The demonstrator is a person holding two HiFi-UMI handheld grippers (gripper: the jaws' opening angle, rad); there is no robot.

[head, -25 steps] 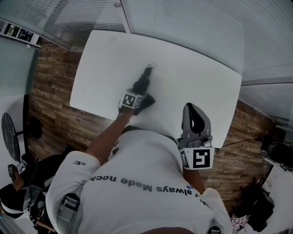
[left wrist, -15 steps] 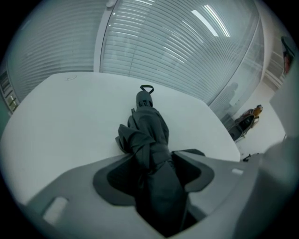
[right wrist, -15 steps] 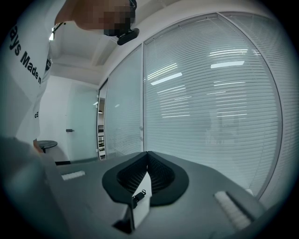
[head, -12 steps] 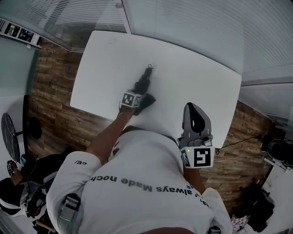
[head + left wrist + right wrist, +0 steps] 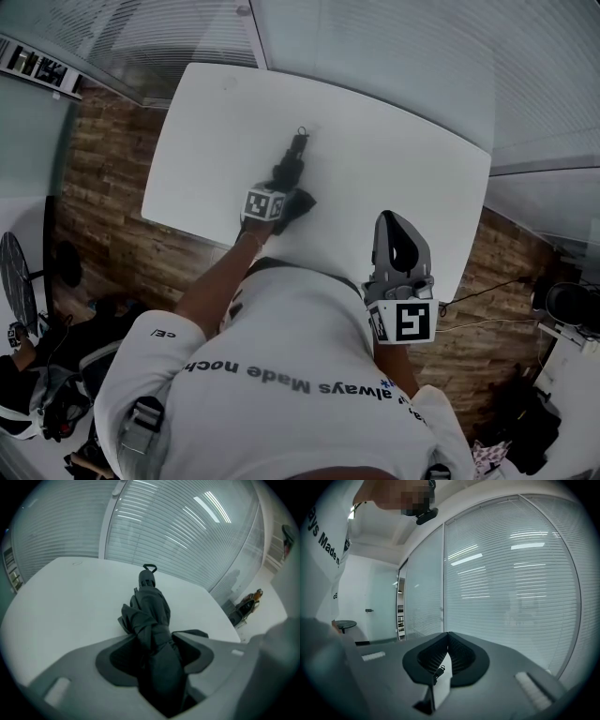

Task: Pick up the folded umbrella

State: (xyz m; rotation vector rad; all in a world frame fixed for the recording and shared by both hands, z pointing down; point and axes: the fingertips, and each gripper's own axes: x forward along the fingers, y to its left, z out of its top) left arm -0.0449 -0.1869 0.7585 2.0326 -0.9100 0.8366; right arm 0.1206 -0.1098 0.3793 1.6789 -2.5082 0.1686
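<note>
Pinching the folded umbrella (image 5: pixel 151 606), left claw (image 5: pixel 157 640) has just been closing; right claw (image 5: pixel 448 635) closed.

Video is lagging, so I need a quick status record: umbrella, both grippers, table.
umbrella: folded, dark, lying on the table, strap end pointing away from the person
left gripper: jaws have just been closing; the pads now press on the umbrella's near part
right gripper: jaws together, nothing between them, held at the table's near edge
table: white, carries the umbrella
lift: not yet done
</note>
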